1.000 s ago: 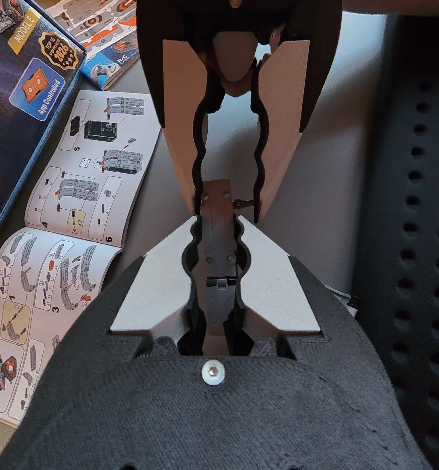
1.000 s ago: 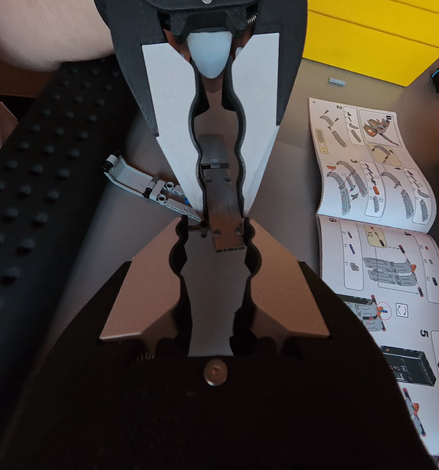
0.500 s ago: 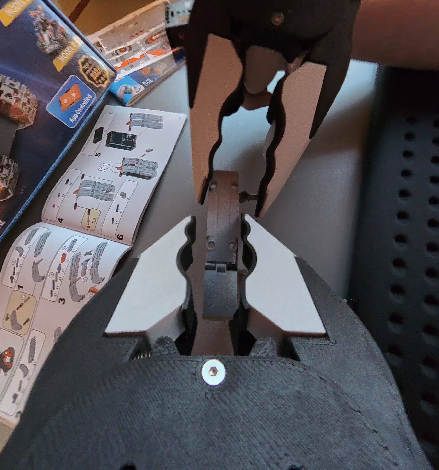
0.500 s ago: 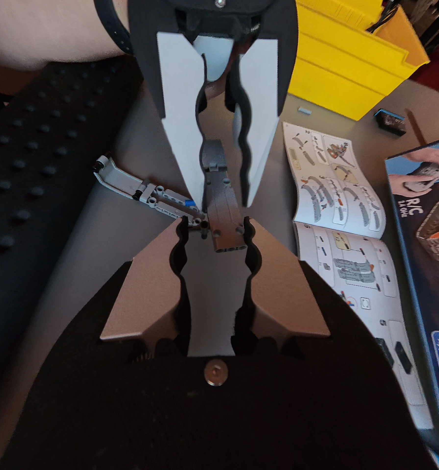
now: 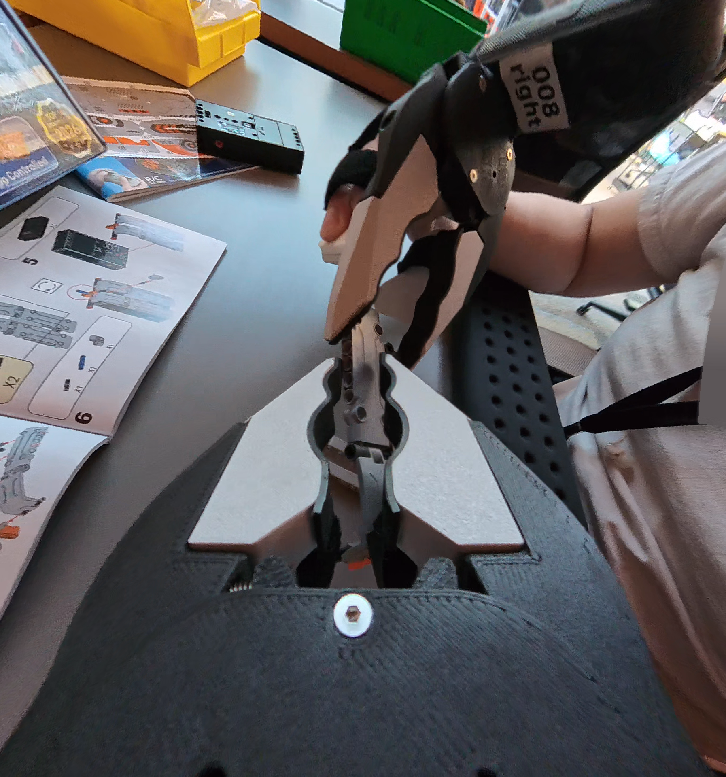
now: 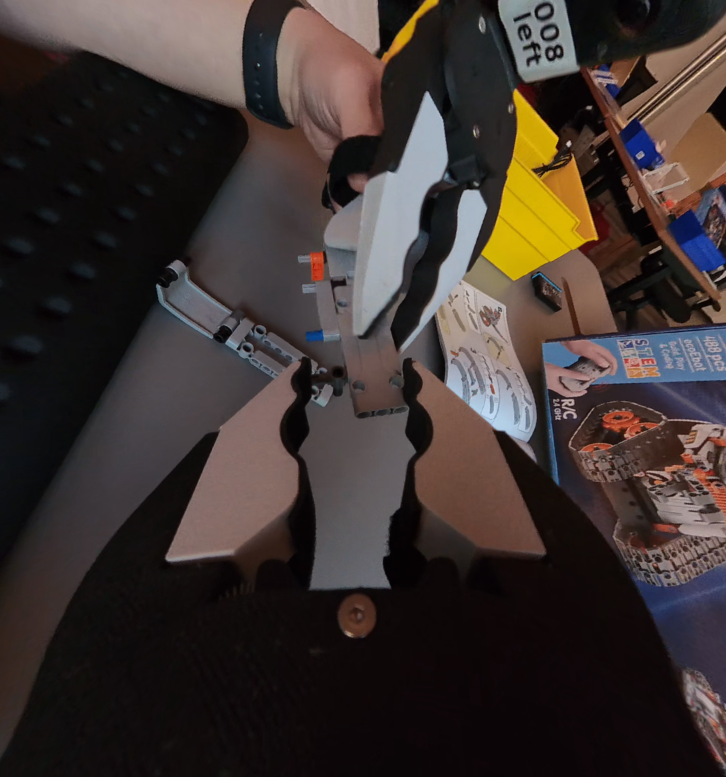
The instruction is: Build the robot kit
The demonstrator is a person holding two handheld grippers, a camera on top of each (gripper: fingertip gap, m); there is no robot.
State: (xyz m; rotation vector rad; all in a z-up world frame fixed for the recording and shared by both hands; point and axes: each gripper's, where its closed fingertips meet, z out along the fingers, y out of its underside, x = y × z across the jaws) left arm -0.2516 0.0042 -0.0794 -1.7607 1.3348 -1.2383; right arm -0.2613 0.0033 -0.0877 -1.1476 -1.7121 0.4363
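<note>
Grippers meet over the table: left gripper (image 5: 359, 374) clamps the grey brick arm (image 5: 363, 403); right gripper (image 6: 353, 370), spread wide, frames its far end.

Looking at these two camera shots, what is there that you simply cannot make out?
- Left wrist view: the grey brick assembly has its near end buried between the left gripper fingers.
- Right wrist view: the right gripper contact with the assembly's end is unclear.
- Right wrist view: the toy box is cut off by the edge.

Dim indoor light, wide-angle warp, blurred edges.
</note>
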